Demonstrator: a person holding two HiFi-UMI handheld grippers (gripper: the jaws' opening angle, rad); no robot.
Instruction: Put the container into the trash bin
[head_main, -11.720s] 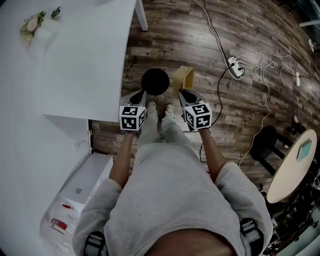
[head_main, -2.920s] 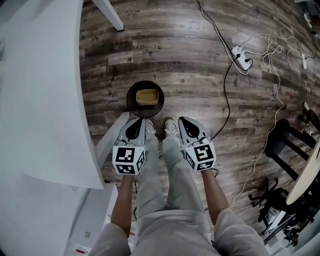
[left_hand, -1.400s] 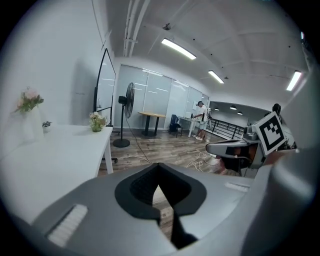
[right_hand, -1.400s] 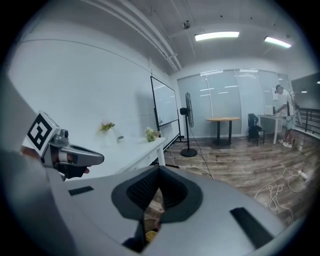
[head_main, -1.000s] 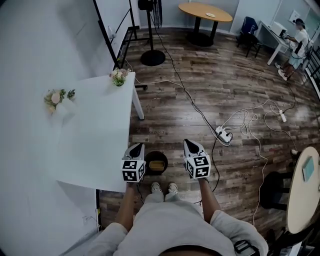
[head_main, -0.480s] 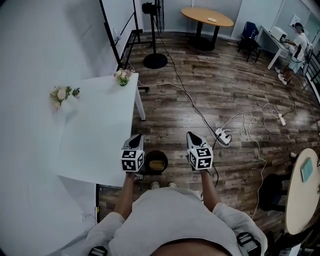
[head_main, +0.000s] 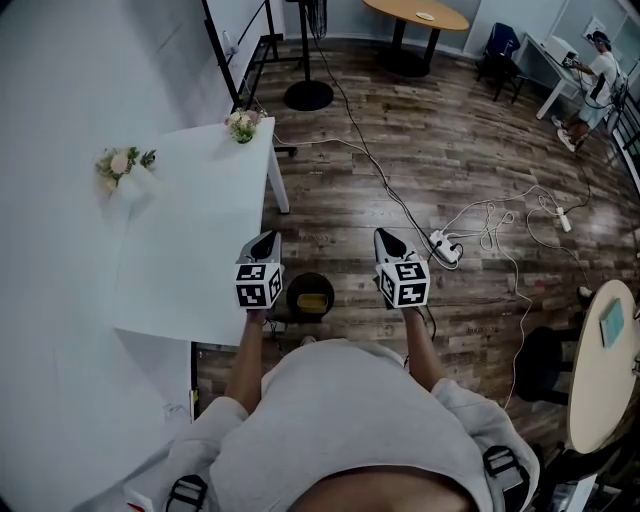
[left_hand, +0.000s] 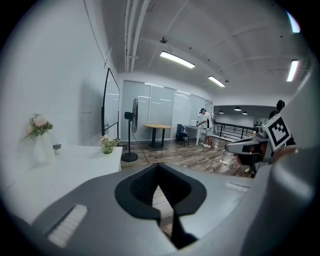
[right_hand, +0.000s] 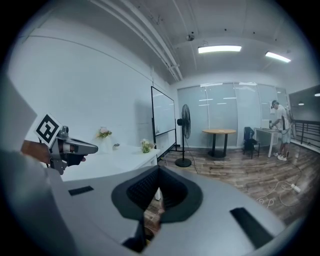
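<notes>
The container (head_main: 313, 302) sits in the trash bin (head_main: 296, 287); our left tool (head_main: 267, 238) and right tool (head_main: 386, 237) are closed, empty. Our feet could tip the bin.

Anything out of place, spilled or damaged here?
Nothing spilled or damaged. The yellow container lies inside the black trash bin beside the white table. Only loose cables and a power strip sprawl across the wood floor.
</notes>
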